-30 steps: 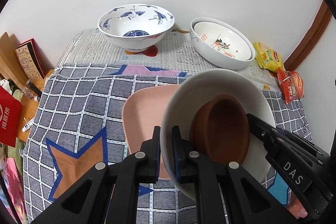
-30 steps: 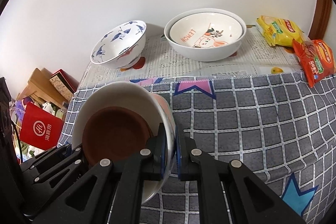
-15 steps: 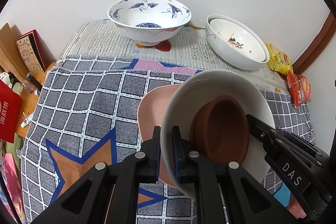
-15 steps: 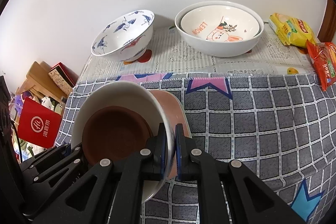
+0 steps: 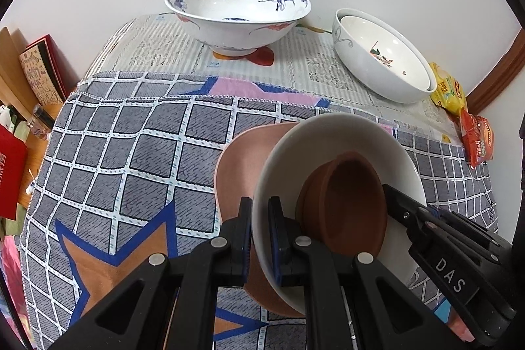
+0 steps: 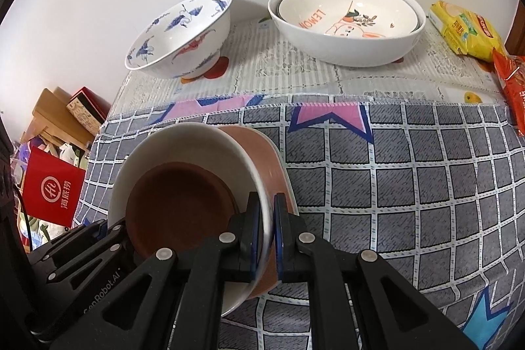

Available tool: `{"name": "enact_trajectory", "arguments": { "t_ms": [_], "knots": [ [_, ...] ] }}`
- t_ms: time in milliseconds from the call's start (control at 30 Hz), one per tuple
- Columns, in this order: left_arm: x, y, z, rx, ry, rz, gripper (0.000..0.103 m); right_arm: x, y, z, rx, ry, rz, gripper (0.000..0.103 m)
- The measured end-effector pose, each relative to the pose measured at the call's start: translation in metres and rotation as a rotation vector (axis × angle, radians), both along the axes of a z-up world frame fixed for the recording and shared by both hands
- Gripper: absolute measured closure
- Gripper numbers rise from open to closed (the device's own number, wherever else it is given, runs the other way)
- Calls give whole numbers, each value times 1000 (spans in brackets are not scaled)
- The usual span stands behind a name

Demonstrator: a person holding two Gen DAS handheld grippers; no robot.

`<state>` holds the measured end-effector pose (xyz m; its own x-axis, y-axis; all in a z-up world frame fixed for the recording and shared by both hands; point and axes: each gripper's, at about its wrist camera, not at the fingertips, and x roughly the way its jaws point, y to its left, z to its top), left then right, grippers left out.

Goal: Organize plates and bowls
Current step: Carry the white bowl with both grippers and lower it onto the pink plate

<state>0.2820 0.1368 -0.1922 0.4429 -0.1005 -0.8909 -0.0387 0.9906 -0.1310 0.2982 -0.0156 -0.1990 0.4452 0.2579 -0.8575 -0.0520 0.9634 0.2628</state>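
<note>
Both grippers hold one stack above the checked cloth: a white bowl (image 5: 331, 133) with a brown dish (image 5: 347, 202) inside it, over a pink plate (image 5: 242, 159). My left gripper (image 5: 261, 212) is shut on the stack's left rim. My right gripper (image 6: 268, 212) is shut on its right rim; there the white bowl (image 6: 183, 140), brown dish (image 6: 177, 202) and pink plate (image 6: 265, 150) show too. A blue-crane bowl (image 5: 238, 12) and nested white bowls (image 5: 380, 54) stand at the table's back.
Yellow and red snack packets (image 6: 466, 28) lie at the back right corner. Books and a red bag (image 6: 52, 189) sit off the table's left edge. The wall runs behind the bowls. The checked cloth (image 6: 410, 173) covers the near table.
Both grippers have carried the stack forward toward the back of the table; the crane bowl and nested bowls appear nearer and larger. The grips are unchanged.
</note>
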Motion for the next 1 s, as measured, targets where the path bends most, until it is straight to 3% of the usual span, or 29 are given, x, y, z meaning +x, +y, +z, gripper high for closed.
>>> {"name": "enact_trajectory", "arguments": {
  "t_ms": [633,1000],
  "knots": [
    [6,-3,-4,12,3,-2,92,5,1,-11,4,12,44,93],
    [-5,-2,4,39,-7,-3,81,-5,-1,-3,-8,-4,76,88]
  ]
}}
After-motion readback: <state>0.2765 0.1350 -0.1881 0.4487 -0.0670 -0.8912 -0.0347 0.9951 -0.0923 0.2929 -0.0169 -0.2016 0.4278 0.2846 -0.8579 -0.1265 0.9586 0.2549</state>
